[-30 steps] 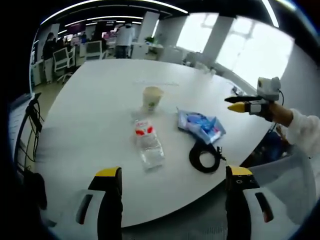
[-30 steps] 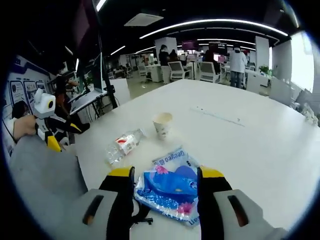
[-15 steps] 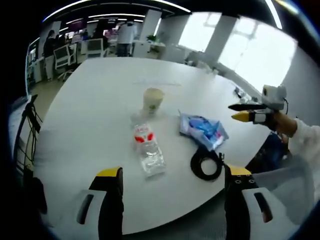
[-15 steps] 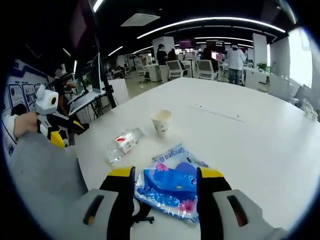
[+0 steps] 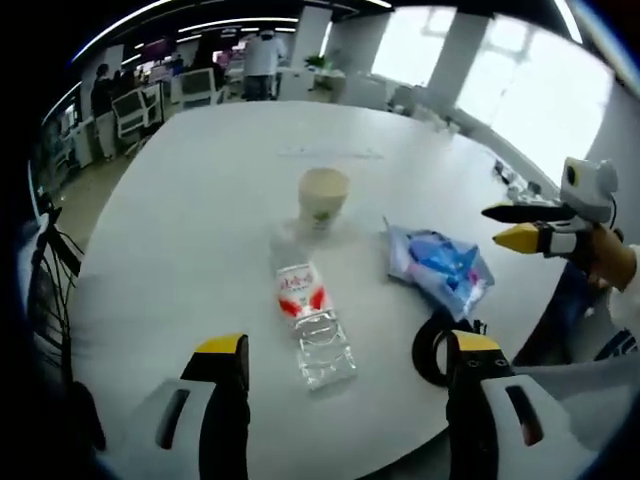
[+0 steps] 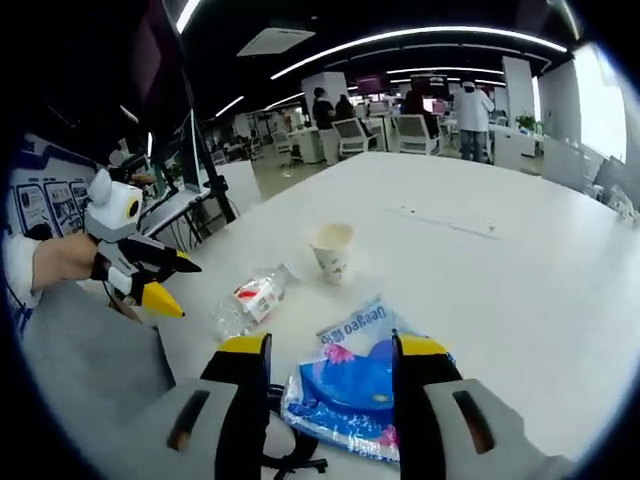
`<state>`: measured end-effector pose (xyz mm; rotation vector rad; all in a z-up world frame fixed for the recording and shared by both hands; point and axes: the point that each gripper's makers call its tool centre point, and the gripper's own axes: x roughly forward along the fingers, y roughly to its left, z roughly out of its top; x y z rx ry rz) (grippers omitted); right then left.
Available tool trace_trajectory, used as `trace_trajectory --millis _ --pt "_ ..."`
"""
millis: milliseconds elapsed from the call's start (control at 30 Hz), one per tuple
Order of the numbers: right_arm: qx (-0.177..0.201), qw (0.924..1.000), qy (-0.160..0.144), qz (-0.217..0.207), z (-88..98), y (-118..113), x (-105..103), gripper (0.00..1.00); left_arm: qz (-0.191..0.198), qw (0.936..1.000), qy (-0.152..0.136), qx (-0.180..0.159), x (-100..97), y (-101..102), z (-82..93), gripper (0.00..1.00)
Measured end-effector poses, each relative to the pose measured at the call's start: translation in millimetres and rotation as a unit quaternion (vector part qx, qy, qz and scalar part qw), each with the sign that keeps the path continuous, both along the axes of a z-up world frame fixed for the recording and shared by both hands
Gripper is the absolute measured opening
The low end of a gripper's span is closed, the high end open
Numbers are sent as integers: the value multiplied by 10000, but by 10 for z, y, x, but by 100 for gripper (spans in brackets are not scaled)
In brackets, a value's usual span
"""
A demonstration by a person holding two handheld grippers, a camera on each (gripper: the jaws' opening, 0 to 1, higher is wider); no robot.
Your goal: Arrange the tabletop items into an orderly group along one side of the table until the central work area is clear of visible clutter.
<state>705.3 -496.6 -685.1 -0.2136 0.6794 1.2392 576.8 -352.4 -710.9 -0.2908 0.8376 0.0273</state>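
Left gripper (image 5: 340,350), jaws apart, hovers just short of lying water bottle (image 5: 310,322).

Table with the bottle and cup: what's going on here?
A person holds a gripper in each hand over a white table. Both the left gripper and right gripper are open and hold nothing. A plastic bottle lies flat near a paper cup, a blue packet and a black cable coil.

The black cable coil (image 5: 432,350) is partly hidden behind a jaw of the left gripper (image 5: 341,355) and, in the right gripper view, mostly covered by the blue packet (image 6: 345,395) and the right gripper (image 6: 320,355), while the bottle label (image 5: 300,290) is too blurred to read.
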Motion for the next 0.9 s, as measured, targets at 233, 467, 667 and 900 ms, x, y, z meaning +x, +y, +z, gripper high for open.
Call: trace_trajectory --millis 233,467,667,900 --pt "131 9994 315 -15 -103 310 -49 44 48 9999 118 -15 33 -12 -125 77" --pt "132 9986 489 139 -167 602 -123 44 108 9997 221 -70 44 3 -294 77" --pt "126 9982 557 171 -230 795 -171 44 158 9995 251 -112 79 35 -382 77" --pt "97 9970 747 197 -374 1067 -204 43 186 9992 290 -205 134 43 -484 77"
